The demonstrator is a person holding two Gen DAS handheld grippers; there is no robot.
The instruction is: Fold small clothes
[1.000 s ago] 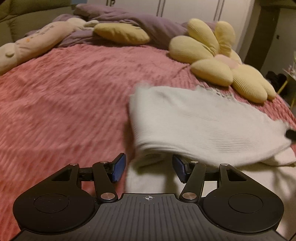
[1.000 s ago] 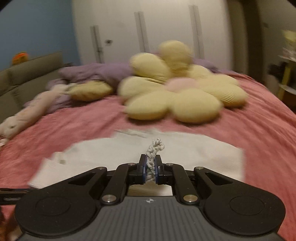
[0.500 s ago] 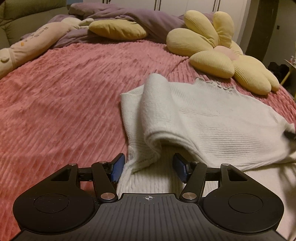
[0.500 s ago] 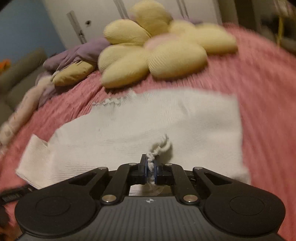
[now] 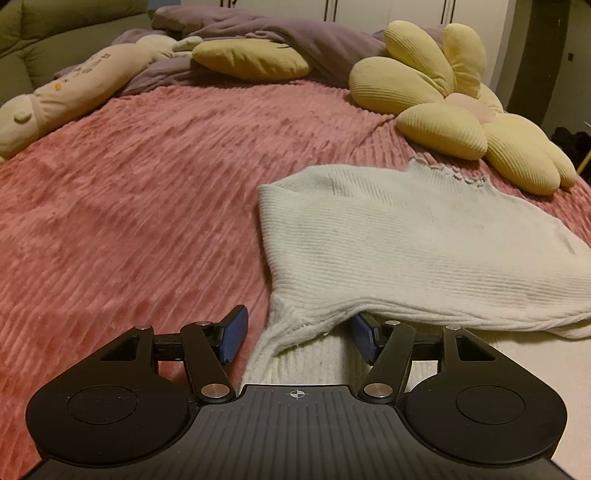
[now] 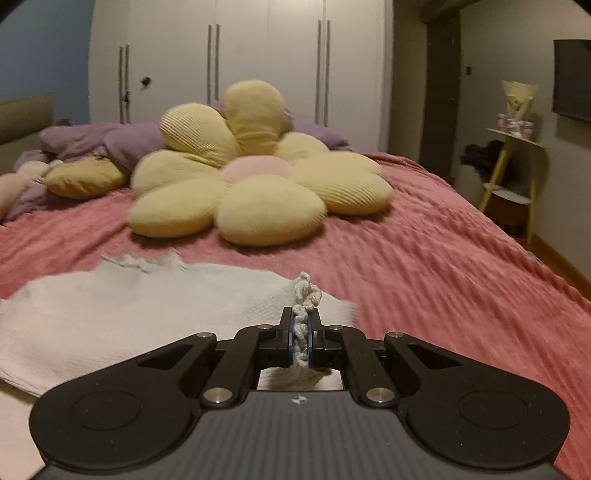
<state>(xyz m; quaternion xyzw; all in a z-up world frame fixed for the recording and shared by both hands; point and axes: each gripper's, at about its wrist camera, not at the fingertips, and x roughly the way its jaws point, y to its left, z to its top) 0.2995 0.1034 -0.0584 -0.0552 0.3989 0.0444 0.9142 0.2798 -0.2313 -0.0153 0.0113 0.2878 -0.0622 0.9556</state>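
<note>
A white ribbed knit garment [image 5: 406, 251] lies folded over itself on the pink bedspread [image 5: 129, 221]. My left gripper [image 5: 297, 332] is low at its near left corner. Its jaws are opening, and the blue pads [image 5: 232, 332] do not press on the cloth that lies between them. The right pad is partly under the folded edge. In the right wrist view the garment [image 6: 147, 306] spreads to the left. My right gripper [image 6: 303, 325] is shut on a bunched, frilly bit of its edge [image 6: 306, 291], which sticks up above the fingertips.
A yellow flower cushion [image 6: 258, 184] sits beyond the garment, also in the left view [image 5: 443, 122]. A long plush toy [image 5: 74, 92], a yellow pillow [image 5: 251, 62] and a purple blanket [image 5: 295, 33] lie at the head. A yellow side table [image 6: 513, 177] stands beside the bed.
The garment's upper layer, lifted and blurred a second ago, now lies flatter across the lower one. My right gripper moved with its pinched edge, so the garment now sits further left in its view.
</note>
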